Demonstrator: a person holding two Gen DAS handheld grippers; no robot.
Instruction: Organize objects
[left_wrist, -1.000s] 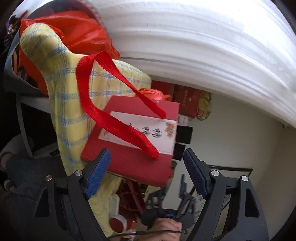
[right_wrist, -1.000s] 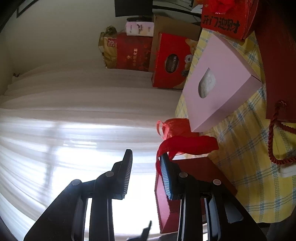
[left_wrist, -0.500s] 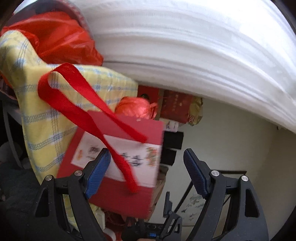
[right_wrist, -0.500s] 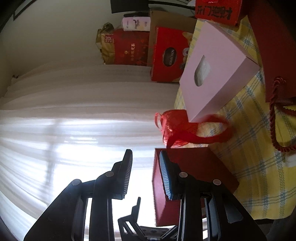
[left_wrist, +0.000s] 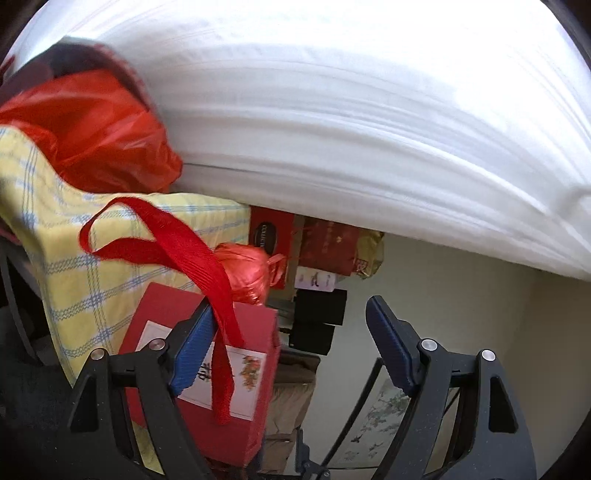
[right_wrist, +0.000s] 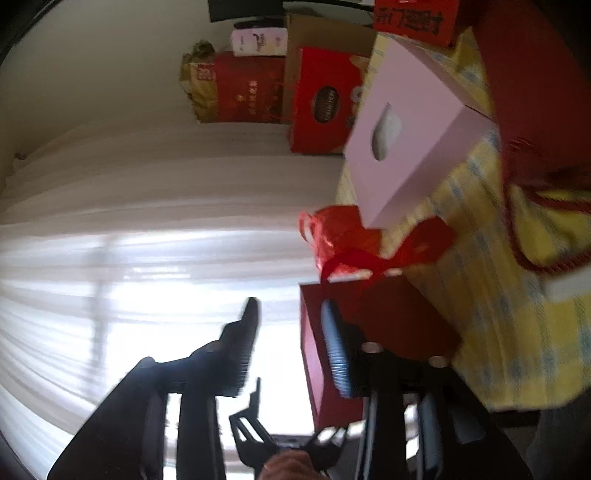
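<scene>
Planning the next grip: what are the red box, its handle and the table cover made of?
Red box: looks like matte cardboard with a printed paper label.
Handle: woven fabric ribbon; ribbed weave, limp loop.
Table cover: soft checked cloth, draping over the edge.

A lived-in room of a home: white curtains (right_wrist: 147, 221) over a bright window, a table under a yellow checked cloth (right_wrist: 498, 314), a pink tissue box (right_wrist: 410, 129), and red gift boxes (right_wrist: 321, 99) stacked against the cream wall (right_wrist: 92, 74).

Woven red ribbon (left_wrist: 207, 266), checked cloth (left_wrist: 74, 280)
</scene>
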